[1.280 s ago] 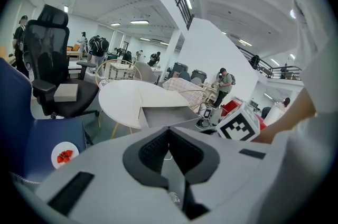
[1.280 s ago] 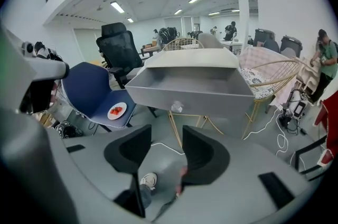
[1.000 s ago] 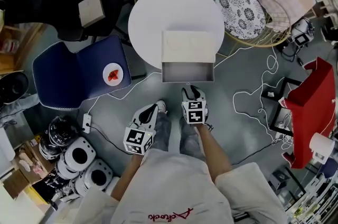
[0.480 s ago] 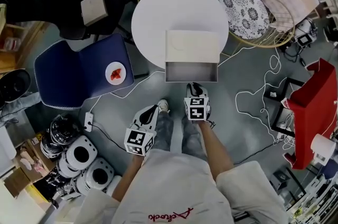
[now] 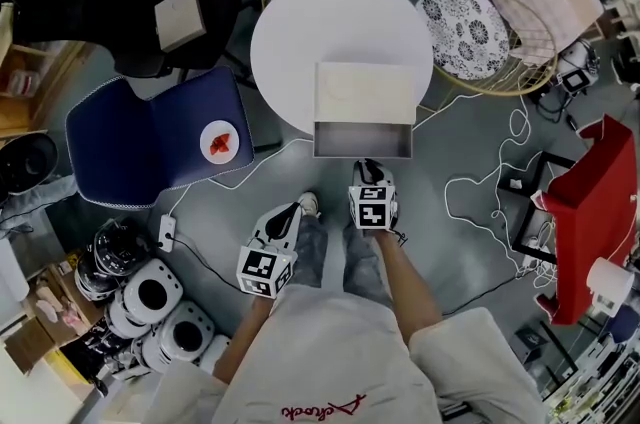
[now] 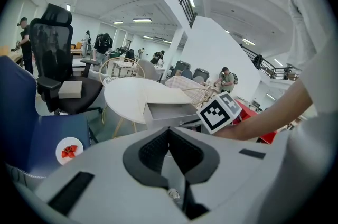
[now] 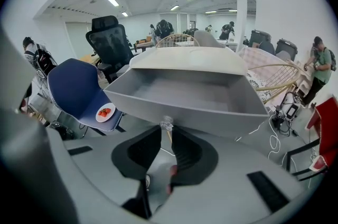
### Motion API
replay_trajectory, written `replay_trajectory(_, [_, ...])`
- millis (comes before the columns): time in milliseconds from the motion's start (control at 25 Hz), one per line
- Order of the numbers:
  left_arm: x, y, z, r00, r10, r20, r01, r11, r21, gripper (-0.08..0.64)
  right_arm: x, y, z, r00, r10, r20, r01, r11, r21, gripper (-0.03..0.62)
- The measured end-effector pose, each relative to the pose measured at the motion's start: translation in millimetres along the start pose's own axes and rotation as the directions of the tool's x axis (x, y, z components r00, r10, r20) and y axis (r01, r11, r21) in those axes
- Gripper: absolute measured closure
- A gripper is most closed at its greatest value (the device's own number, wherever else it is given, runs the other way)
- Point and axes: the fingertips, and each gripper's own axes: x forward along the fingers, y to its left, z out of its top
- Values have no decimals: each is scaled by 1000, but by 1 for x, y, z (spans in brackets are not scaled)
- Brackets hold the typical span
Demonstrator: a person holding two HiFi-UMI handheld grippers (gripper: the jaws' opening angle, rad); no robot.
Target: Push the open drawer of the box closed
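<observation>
A cream box (image 5: 365,92) sits on the round white table (image 5: 300,22) with its grey drawer (image 5: 362,139) pulled out toward me. In the right gripper view the empty drawer (image 7: 190,96) fills the middle, and its small clear knob (image 7: 167,123) sits between the tips of my right gripper (image 7: 168,130), whose jaws are shut on it. In the head view the right gripper (image 5: 368,167) touches the drawer's front. My left gripper (image 5: 300,204) hangs lower left, away from the box, shut and holding nothing (image 6: 169,130).
A blue chair (image 5: 150,137) with a plate of strawberries (image 5: 219,142) stands left of the table. Two wicker chairs (image 5: 470,27) stand behind it. Cables (image 5: 490,192) trail on the floor at the right, beside a red object (image 5: 590,202). Several round devices (image 5: 150,302) lie at lower left.
My right gripper has moved a little forward to the drawer's front. The left gripper has stayed where it was.
</observation>
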Motion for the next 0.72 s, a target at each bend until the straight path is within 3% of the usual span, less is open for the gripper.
replay_trajectory(720, [-11,15,-8,999,41,-11,-41,999,-25,548,45,-24,62,1000,-11,30,12,999,-33,518])
